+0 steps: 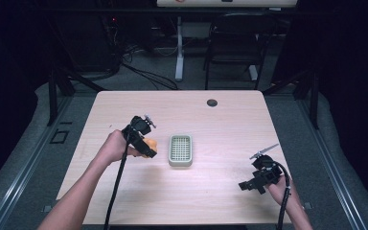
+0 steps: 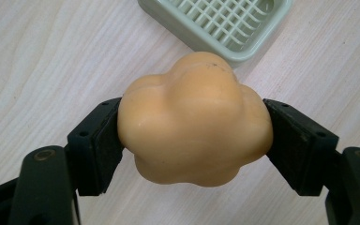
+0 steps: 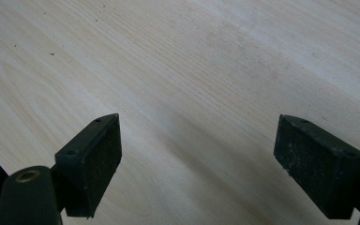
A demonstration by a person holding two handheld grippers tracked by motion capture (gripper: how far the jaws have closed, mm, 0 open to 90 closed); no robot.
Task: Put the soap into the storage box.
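An orange, flower-shaped soap bar (image 2: 194,119) sits clamped between the two black jaws of my left gripper (image 2: 194,136), above the wooden table. In the high view that soap (image 1: 149,145) shows just left of a pale green soap dish (image 1: 180,149) with a slotted grid, and my left gripper (image 1: 146,143) is held beside the dish's left edge. The dish's near corner (image 2: 225,23) lies beyond the soap in the left gripper view. My right gripper (image 1: 249,184) rests low over the table's right front, its jaws (image 3: 197,164) spread wide with bare wood between them.
The light wooden table (image 1: 220,124) has a small dark round cap (image 1: 212,102) near its far edge. Behind the table stand a black chair (image 1: 235,43) and a white desk leg (image 1: 178,48), with cables on the floor.
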